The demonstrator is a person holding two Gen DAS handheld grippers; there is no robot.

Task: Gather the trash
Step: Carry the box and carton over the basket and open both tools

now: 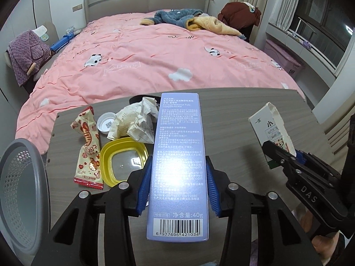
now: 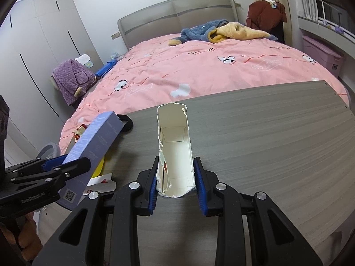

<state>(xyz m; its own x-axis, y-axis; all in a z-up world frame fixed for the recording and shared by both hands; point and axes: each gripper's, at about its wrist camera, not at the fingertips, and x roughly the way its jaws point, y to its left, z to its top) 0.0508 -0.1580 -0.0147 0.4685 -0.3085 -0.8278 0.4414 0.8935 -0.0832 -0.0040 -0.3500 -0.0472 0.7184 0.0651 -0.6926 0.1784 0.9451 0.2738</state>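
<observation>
Your left gripper (image 1: 177, 190) has its jaws clamped on the long blue toothpaste box (image 1: 178, 155), gripping it low near the barcode end so that most of its length sticks out ahead of you. Held that way it clears the other litter and can be tipped end-first into the grey perforated bin (image 1: 24, 190) at the lower left of the left wrist view.

Your right gripper (image 2: 176, 177) has its jaws closed on the torn white carton (image 2: 175, 150), pinched across its side walls with the ripped open side facing the camera. That looks like a light hold on thin card, so it may crumple if squeezed harder.

More trash lies on the counter (image 1: 233, 122) in the centre-left of the left view: a red and cream snack wrapper (image 1: 87, 148), a yellow plastic lid (image 1: 123, 159), crumpled paper (image 1: 137, 122) and a small white cap (image 1: 106, 122). I judge these are left for later trips, since both your grippers are full.

The counter is a grey wood-grain board, bare on its right half. Beyond it a bed (image 1: 155, 62) with a pink quilt fills the room, clothes heaped near the headboard, with curtains at the upper right.
</observation>
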